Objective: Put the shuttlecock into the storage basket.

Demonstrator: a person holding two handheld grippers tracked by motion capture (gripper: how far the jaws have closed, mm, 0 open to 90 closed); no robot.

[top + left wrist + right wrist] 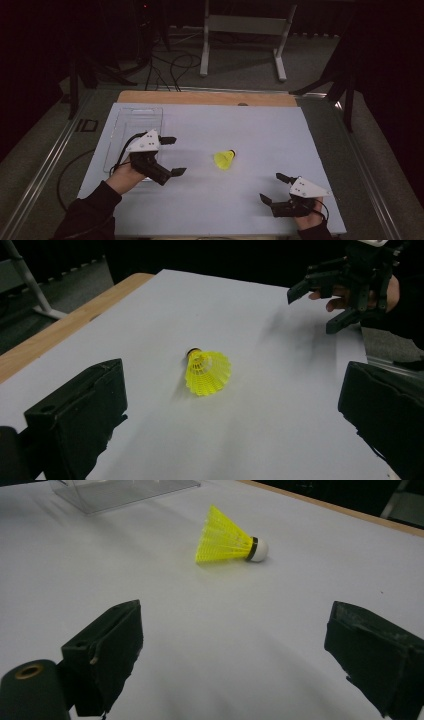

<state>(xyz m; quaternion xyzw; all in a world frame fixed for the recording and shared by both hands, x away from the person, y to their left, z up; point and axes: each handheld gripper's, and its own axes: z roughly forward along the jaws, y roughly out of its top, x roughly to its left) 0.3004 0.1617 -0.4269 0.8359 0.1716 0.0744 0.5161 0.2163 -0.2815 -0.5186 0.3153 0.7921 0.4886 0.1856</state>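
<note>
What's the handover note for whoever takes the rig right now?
Left claw: open, holding nothing, hovering left of the yellow plastic shuttlecock and aimed at it.
Right claw: open, holding nothing, near the front right of the white table sheet, also facing the shuttlecock.
Shuttlecock: lying on its side mid-sheet, white cork tip pointing away from the person, touched by neither claw.
Clear plastic tray: at the left of the sheet, behind the left claw; looks unfilled.
Done: nothing grasped yet.
Left: probably grasp the shuttlecock; the tray may be its destination, but that is a guess.

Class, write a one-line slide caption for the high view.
Two open grippers flank a yellow shuttlecock lying on the white table.
</note>
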